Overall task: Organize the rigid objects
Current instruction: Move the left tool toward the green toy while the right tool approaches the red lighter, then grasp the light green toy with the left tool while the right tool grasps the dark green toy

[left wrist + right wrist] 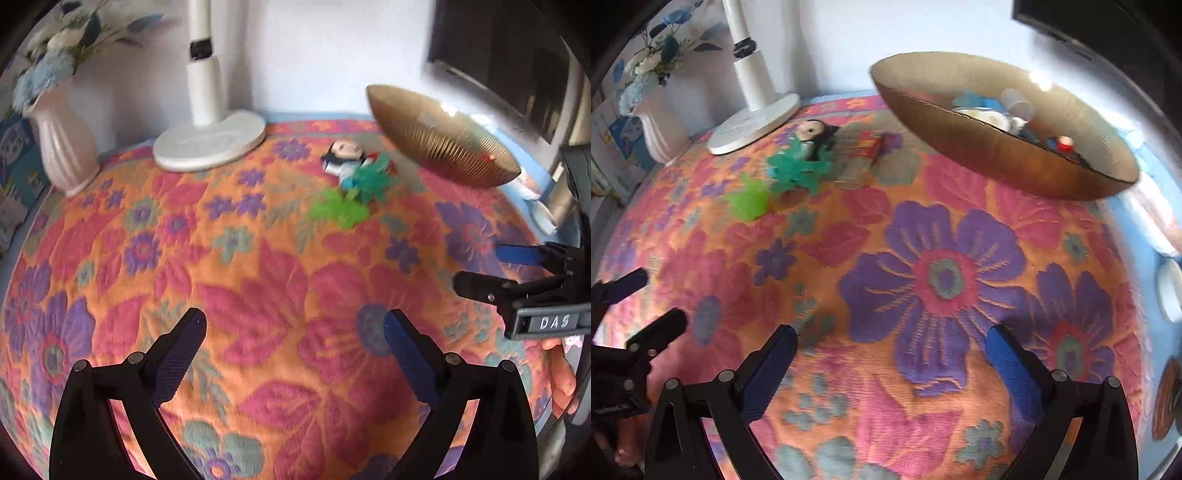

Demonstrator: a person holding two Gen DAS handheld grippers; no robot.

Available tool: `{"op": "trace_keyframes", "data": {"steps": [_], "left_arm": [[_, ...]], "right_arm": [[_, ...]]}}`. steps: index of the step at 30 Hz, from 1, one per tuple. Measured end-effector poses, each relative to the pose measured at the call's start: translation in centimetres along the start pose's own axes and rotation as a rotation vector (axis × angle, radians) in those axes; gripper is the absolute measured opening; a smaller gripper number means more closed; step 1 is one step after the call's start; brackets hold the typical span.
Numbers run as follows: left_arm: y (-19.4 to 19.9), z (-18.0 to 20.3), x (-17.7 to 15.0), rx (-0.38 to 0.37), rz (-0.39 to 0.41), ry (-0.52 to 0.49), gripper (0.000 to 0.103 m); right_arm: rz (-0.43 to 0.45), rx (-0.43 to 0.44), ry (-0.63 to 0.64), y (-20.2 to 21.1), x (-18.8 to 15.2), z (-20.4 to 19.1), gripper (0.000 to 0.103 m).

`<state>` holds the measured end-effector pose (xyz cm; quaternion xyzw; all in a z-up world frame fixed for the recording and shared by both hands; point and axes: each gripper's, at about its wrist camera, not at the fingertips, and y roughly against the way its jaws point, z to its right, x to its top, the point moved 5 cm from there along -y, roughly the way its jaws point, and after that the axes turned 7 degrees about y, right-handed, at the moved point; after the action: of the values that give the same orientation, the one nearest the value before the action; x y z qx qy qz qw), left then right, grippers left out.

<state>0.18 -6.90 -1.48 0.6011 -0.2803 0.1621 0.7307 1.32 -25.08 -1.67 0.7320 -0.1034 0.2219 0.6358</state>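
On the cloth (923, 280), the bowl (997, 158) sits far right, with small things (993, 118) inside it. Left of the bowl lie a doll (812, 134) and two spiky toys (798, 168) (748, 203), the doll behind them. A small block (870, 146) lies between doll and bowl. The fan base (753, 125) stands far left, the vase (659, 133) left of it.

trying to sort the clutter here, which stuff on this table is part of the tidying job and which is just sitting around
Part of the job:
- gold bowl, already holding small items
- doll figure
- dark green spiky toy
- light green spiky toy
- red toy
- left claw and right claw, both open and empty

Just lying about:
- white stand base
- vase of flowers
- floral tablecloth
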Motion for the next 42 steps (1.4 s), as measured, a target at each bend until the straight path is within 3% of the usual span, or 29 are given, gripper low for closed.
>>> {"op": "trace_keyframes", "data": {"steps": [3, 7, 9, 12, 15, 17, 18, 19, 20, 21, 25, 30, 35, 39, 41, 42], "left_arm": [[-0.9, 1.4, 2.3, 0.006, -0.003, -0.071, 0.096], [-3.3, 2.4, 4.2, -0.056, -0.023, -0.096, 0.092], [-4.3, 2.6, 4.6, -0.082, -0.035, -0.100, 0.086], [-5.4, 3.0, 5.0, -0.103, -0.053, -0.101, 0.084], [-6.7, 3.1, 5.3, -0.115, -0.075, -0.095, 0.074], [-7.1, 3.1, 5.4, -0.120, -0.078, -0.083, 0.074], [-7.2, 3.1, 5.4, -0.122, -0.071, -0.084, 0.070], [-7.1, 3.1, 5.4, -0.122, -0.067, -0.085, 0.064], [-7.1, 3.1, 5.4, -0.120, -0.065, -0.089, 0.051], [-7.1, 3.2, 5.4, -0.113, -0.059, -0.094, 0.047], [-6.4, 3.5, 5.1, -0.126, -0.040, -0.107, 0.047], [-3.4, 2.2, 3.1, -0.104, 0.004, -0.088, 0.047], [-1.6, 0.3, 0.5, -0.112, 0.023, -0.002, 0.047], [-1.6, 0.5, 0.7, -0.044, 0.073, -0.027, 0.047], [-2.1, 1.0, 0.5, -0.030, 0.056, -0.050, 0.047], [-2.2, 1.1, 0.5, -0.027, 0.051, -0.061, 0.047]], "right_arm": [[0.060, 0.069, -0.032, 0.5, 3.4, -0.6, 0.088], [0.102, 0.108, -0.022, -0.7, 6.7, -1.5, 0.067], [0.118, 0.094, -0.009, -1.6, 7.7, -2.0, 0.066], [0.133, 0.064, 0.017, -2.9, 8.6, -2.6, 0.065], [0.126, 0.086, 0.028, -4.2, 8.9, -3.2, 0.059], [0.138, 0.089, 0.030, -4.4, 8.8, -3.3, 0.054], [0.146, 0.082, 0.042, -4.5, 8.8, -3.4, 0.048], [0.150, 0.077, 0.052, -4.5, 8.9, -3.5, 0.048], [0.158, 0.067, 0.063, -4.5, 8.8, -3.6, 0.048], [0.164, 0.060, 0.074, -4.4, 8.7, -3.8, 0.047], [0.189, 0.063, 0.079, -3.3, 8.0, -4.0, 0.047], [0.237, 0.046, 0.107, 1.4, 4.8, -3.7, 0.047], [0.164, 0.090, 0.129, 2.8, -0.1, -2.7, 0.048], [0.097, 0.082, 0.132, 1.0, -2.8, -2.2, 0.048], [0.110, 0.093, 0.114, 0.9, -3.5, -2.0, 0.049], [0.117, 0.112, 0.106, 1.1, -3.8, -1.9, 0.058]]}}
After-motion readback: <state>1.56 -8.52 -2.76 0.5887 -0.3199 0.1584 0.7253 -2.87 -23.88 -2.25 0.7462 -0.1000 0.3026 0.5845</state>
